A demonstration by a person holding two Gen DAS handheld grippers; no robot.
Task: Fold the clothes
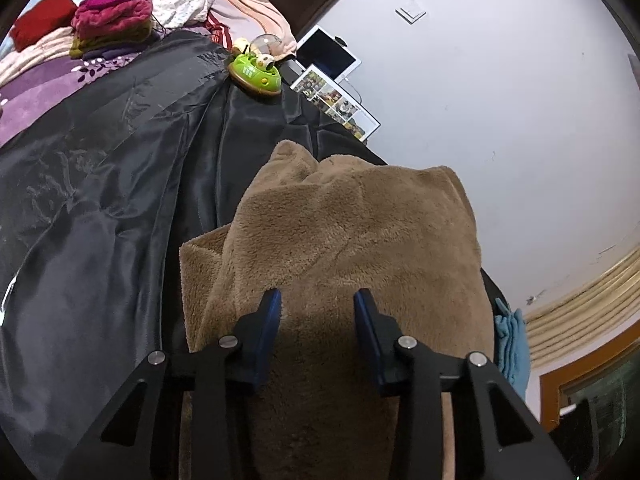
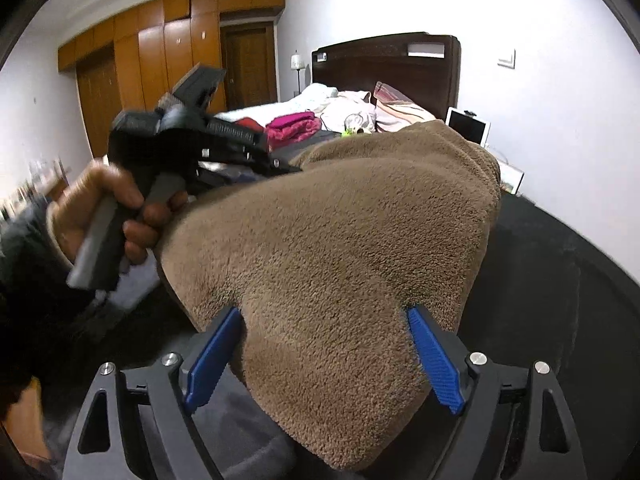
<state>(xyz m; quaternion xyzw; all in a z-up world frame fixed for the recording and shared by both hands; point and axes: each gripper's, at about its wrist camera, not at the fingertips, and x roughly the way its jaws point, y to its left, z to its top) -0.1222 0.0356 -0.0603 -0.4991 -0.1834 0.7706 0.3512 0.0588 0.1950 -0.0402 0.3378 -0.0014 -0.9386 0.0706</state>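
Black bed sheet [image 1: 100, 200] under thick, fuzzy brown fleece garment [image 1: 352, 232], folded over.

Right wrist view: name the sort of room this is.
Most likely a bedroom: a bed with a dark wooden headboard, a wall of wooden wardrobes, and folded clothes piled on the bed.

You're in a home bedroom. The bed [image 2: 552, 280], covered with a dark sheet, is the landmark: a dark wooden headboard [image 2: 384, 64] stands at its far end, with pillows [image 2: 320, 92] and folded clothes [image 2: 294, 126] just before it. A wooden wardrobe [image 2: 132, 76] and a door [image 2: 250, 66] line the wall left of the bed, with a lamp [image 2: 297, 64] beside the headboard. A tablet [image 2: 468, 126] leans right of the bed.
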